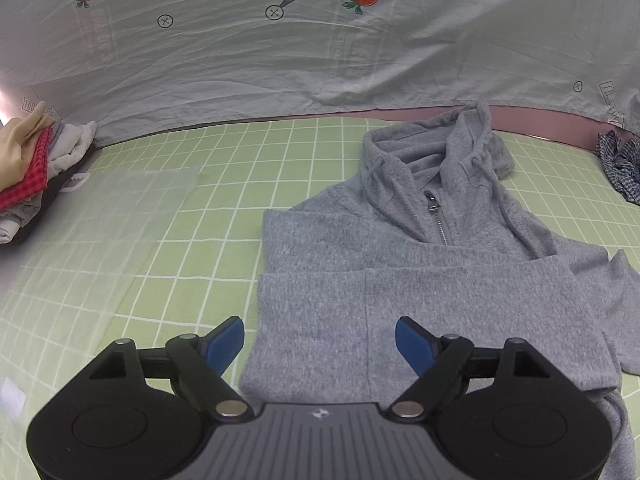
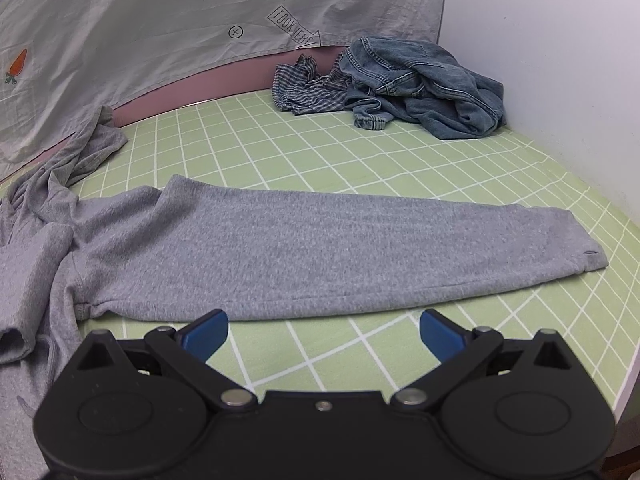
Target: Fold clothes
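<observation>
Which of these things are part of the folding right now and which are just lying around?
In the job: grey hoodie, its stretched-out sleeve, left gripper, right gripper.

Lying about: jeans, checked cloth, clothes stack, carrot-print sheet.

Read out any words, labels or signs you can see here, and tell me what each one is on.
"LOOK HERE", upside down in an arrow box, on the grey sheet.
Circled cross marks on the same sheet, signs, not words.
Boxed print at the sheet's left edge and right edge: cut off, unreadable.
Small logo on the left gripper body: no letters.
Grey hoodie: no text.
</observation>
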Action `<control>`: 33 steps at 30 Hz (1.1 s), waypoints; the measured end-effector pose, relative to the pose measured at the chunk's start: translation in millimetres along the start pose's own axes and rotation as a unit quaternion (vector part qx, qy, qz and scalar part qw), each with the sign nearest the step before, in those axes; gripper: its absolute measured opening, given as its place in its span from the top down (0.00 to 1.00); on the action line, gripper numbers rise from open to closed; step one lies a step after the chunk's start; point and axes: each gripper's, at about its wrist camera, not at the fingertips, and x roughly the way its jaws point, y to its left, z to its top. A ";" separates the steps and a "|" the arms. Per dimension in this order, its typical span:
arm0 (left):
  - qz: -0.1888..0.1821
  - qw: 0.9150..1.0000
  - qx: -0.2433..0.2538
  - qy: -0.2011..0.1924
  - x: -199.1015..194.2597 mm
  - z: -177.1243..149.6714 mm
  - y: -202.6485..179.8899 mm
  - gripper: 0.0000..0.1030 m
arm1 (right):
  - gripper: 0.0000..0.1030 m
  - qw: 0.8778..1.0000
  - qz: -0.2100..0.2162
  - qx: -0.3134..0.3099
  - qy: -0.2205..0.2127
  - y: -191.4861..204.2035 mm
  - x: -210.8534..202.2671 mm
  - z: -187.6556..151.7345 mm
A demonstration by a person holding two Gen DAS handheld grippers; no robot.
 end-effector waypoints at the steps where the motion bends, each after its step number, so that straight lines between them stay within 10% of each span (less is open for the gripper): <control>1: 0.001 1.000 0.000 0.001 -2.0 -2.8 -6.2 0.16 | 0.00 1.000 0.001 0.001 0.000 -3.4 0.8 0.2; 17: 0.041 0.998 0.005 0.053 -3.4 -65.9 -95.0 0.08 | 0.00 0.999 -0.041 -0.002 -0.009 -138.3 47.3 19.1; 33: 0.037 0.994 -0.073 0.071 4.5 -66.9 -82.9 0.00 | 0.00 0.993 -0.077 0.088 -0.016 -249.3 100.8 33.2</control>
